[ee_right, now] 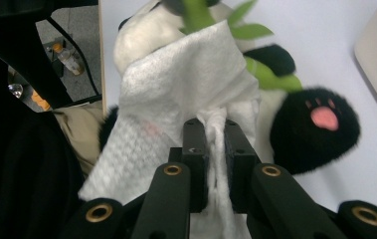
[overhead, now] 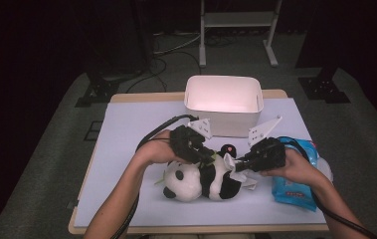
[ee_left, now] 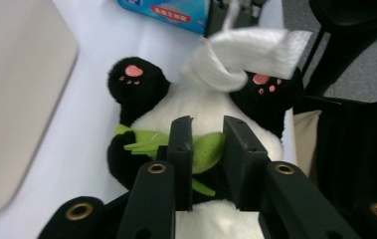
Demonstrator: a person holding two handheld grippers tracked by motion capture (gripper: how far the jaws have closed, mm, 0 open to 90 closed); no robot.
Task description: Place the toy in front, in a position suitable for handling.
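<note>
Left gripper (ee_left: 208, 124) pinching plush panda's (overhead: 201, 179) green leaf (ee_left: 203, 149), right gripper (ee_right: 215, 127) pinching white wipe (ee_right: 186, 84), white bin (overhead: 223, 102) behind, blue wipes pack (overhead: 295, 186) beside.

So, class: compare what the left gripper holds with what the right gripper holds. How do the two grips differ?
The left gripper pinches the green leaf on the panda toy; the right gripper pinches a white wipe. The leaf is sewn to the toy, while the wipe is loose and drapes over the toy. The leaf is smooth, the wipe textured and crumpled. Both grippers are shut on something thin and soft.
</note>
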